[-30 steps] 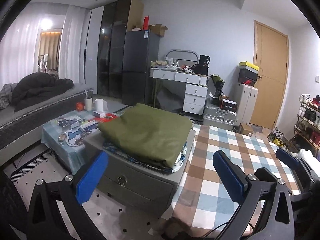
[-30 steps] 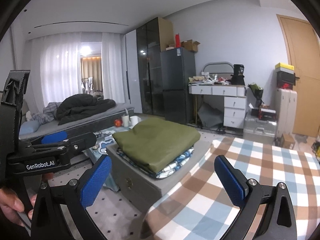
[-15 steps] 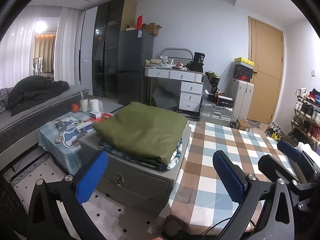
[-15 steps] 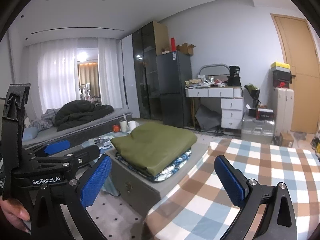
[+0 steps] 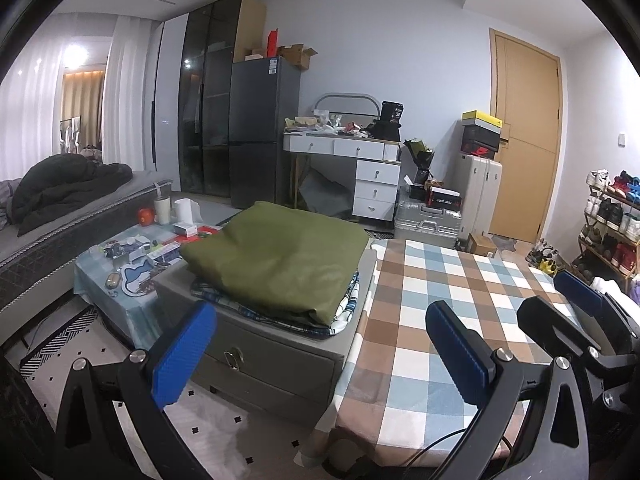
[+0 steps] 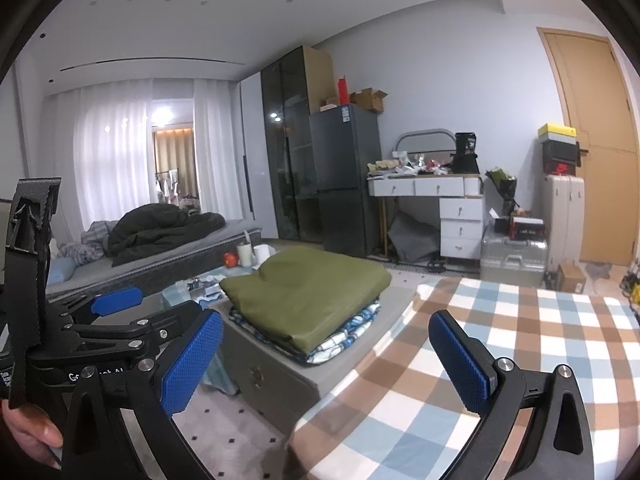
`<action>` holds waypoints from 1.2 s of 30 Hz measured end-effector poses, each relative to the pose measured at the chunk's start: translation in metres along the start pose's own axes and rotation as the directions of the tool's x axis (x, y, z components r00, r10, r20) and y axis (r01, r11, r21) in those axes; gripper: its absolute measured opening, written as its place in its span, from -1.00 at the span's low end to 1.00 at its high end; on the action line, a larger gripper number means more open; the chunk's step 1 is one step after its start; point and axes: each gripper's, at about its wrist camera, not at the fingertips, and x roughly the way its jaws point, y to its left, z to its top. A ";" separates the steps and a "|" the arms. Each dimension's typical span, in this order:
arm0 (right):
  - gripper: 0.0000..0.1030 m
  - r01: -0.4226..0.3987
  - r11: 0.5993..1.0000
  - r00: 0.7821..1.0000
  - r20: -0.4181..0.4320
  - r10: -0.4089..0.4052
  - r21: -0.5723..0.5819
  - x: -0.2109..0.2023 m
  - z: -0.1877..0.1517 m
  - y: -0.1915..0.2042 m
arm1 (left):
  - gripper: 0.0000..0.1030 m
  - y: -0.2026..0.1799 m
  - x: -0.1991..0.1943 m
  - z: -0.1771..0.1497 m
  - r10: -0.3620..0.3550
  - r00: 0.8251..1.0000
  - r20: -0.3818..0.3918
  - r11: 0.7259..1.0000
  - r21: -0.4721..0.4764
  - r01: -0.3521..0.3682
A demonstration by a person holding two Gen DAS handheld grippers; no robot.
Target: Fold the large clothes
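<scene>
Nearest in the left wrist view, the left gripper (image 5: 320, 352) hangs in the air with its two blue pads (image 5: 182, 354) spread wide apart and nothing between them. Its left pad sits over the floor, its right pad over the near edge of the checked tablecloth (image 5: 448, 292). In the right wrist view the right gripper (image 6: 326, 360) is likewise wide apart and empty, raised above the near left corner of the checked tablecloth (image 6: 520, 328). At the lower left of that view a hand (image 6: 28, 428) grips the black handle of the left gripper (image 6: 136, 312).

Just beyond the pads, left of the table, stands a grey drawer chest (image 5: 272, 360). On its top lies a folded green garment (image 5: 276, 256), resting on a folded blue-and-white checked cloth (image 5: 344, 312) whose edges show under it on the near and right sides. The same pile appears in the right wrist view, green garment (image 6: 308, 296) uppermost.

Further left is a low table (image 5: 120, 280) covered in small items, with a red round object (image 5: 146, 216) and a white cup (image 5: 162, 210) at its far end. Behind that is a bed (image 5: 60, 224) with a dark quilt (image 5: 64, 188) heaped on it.

Against the far wall stand a dark fridge (image 5: 260, 132), a white desk with drawers (image 5: 360, 172), a silver suitcase (image 5: 428, 226) and a wooden door (image 5: 524, 140). A shoe rack (image 5: 608, 224) lines the right side.
</scene>
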 end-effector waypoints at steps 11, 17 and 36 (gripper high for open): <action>1.00 0.006 1.000 1.000 0.003 -0.006 0.000 -0.001 0.002 0.000 | 0.98 -0.001 0.000 0.001 0.005 1.000 -0.002 1.000 0.010 -0.005; 1.00 0.007 1.000 1.000 0.009 -0.007 0.006 -0.004 0.002 0.000 | 0.98 -0.002 0.000 0.001 0.011 1.000 -0.006 1.000 0.009 -0.011; 1.00 0.007 1.000 1.000 0.007 -0.007 0.028 -0.007 0.002 -0.007 | 0.98 -0.006 -0.001 0.000 -0.006 1.000 -0.010 1.000 0.018 0.007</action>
